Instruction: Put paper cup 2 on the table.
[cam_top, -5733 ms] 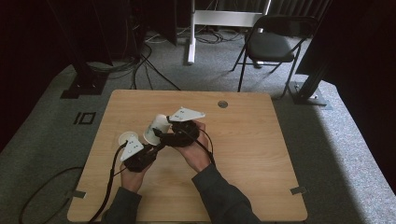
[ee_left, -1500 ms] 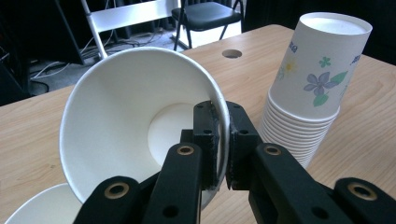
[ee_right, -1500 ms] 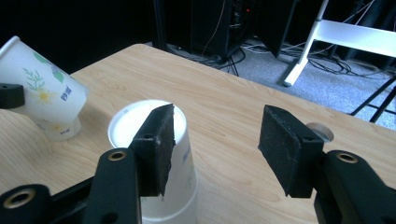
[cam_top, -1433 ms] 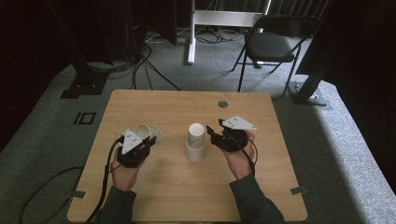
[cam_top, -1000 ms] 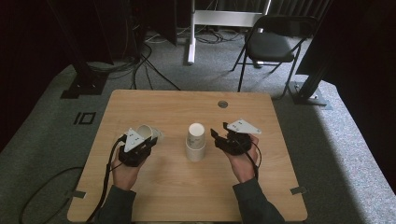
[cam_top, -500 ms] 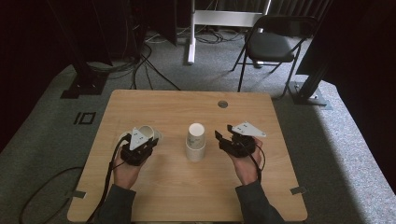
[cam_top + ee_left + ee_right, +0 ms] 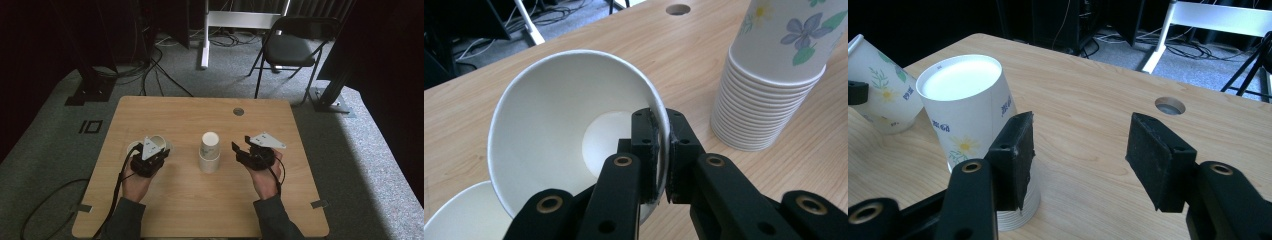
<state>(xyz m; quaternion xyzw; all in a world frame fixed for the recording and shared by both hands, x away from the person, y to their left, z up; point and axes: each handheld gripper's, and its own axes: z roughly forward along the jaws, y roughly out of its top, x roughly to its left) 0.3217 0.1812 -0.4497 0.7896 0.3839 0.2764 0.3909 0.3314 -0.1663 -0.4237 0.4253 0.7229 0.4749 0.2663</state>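
Two grippers are in my hands: my left gripper (image 7: 663, 150) is clamped on the wall of a single paper cup (image 7: 574, 125), tilted just above another loose cup (image 7: 459, 215) on the table (image 7: 170, 210); my right gripper (image 7: 1078, 155) has its jaws apart, empty, beside the upside-down cup stack (image 7: 209, 152) at mid-table. I judge I'm setting out separated cups; next I should lower this one, release, then pull another off the stack.

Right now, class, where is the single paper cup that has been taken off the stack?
The single paper cup is tilted at the table's left in the high view, its rim pinched by the left gripper, left of the upside-down cup stack.
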